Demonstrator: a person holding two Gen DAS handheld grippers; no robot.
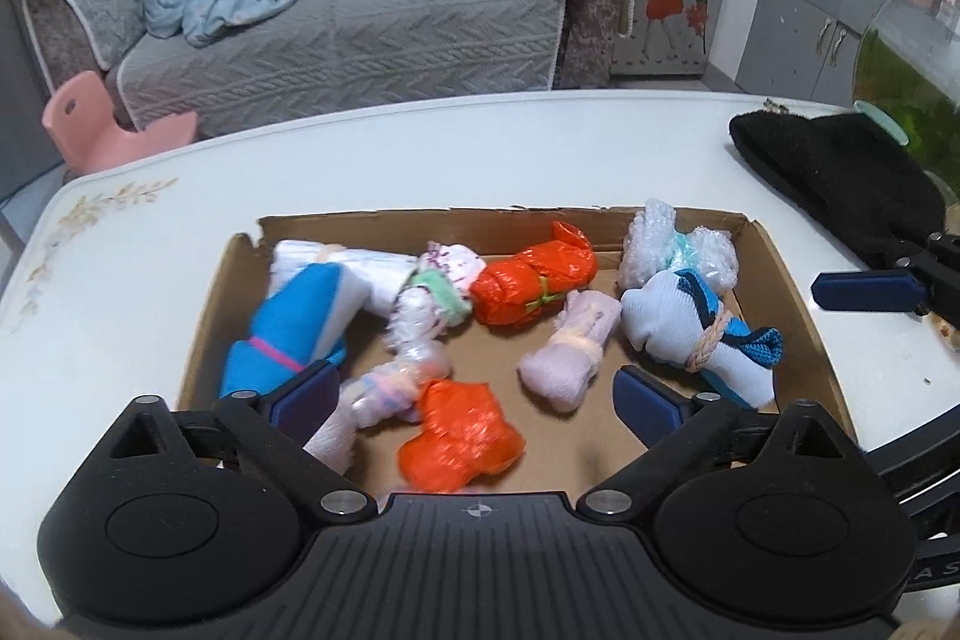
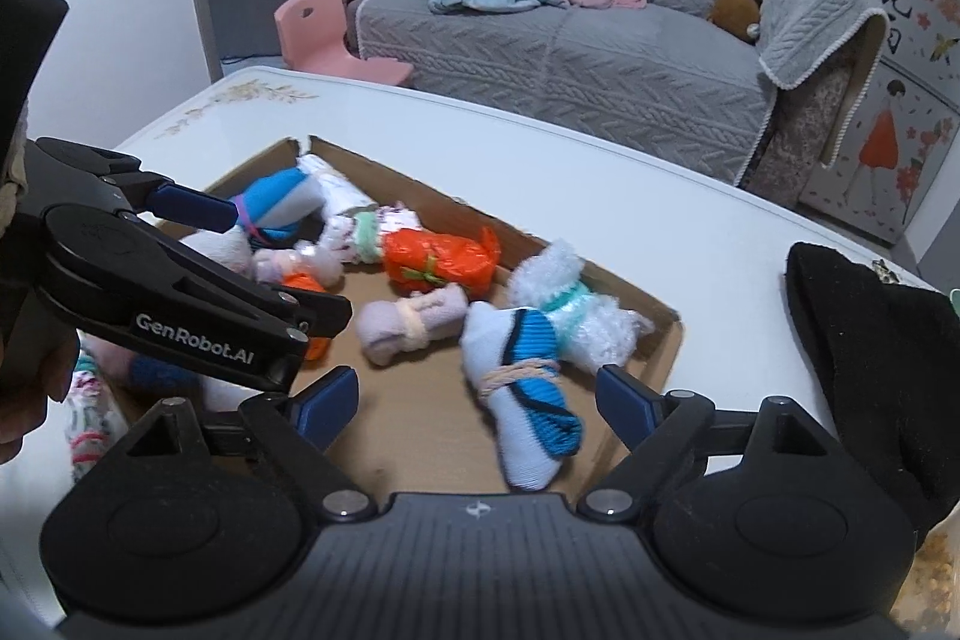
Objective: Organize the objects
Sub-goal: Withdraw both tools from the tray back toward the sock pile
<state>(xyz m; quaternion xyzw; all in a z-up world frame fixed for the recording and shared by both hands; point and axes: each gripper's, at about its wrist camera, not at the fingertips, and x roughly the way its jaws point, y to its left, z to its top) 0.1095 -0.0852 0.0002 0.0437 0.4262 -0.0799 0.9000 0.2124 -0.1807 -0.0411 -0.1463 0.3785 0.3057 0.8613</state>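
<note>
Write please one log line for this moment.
task: organize objects | left gripper: open, over cardboard box | right gripper: open, near light-blue sock roll | bundles in box | nothing held

Both the left gripper point(image 1: 474, 394) and the right gripper point(image 2: 477, 397) are matte black with ribbed bodies, silver pivot screws and dark blue finger pads point(image 1: 651, 403), one arm lettered GenRobot.AI in white.

A shallow box point(image 1: 798, 292) sits on the counter point(image 1: 420, 148), with tied bundles point(image 1: 534, 280) lying inside it. A knit hat point(image 1: 840, 184) rests on the counter to the box's right. Behind the counter stands a sofa point(image 1: 336, 34), with a small chair point(image 1: 114, 124) at its left end.
</note>
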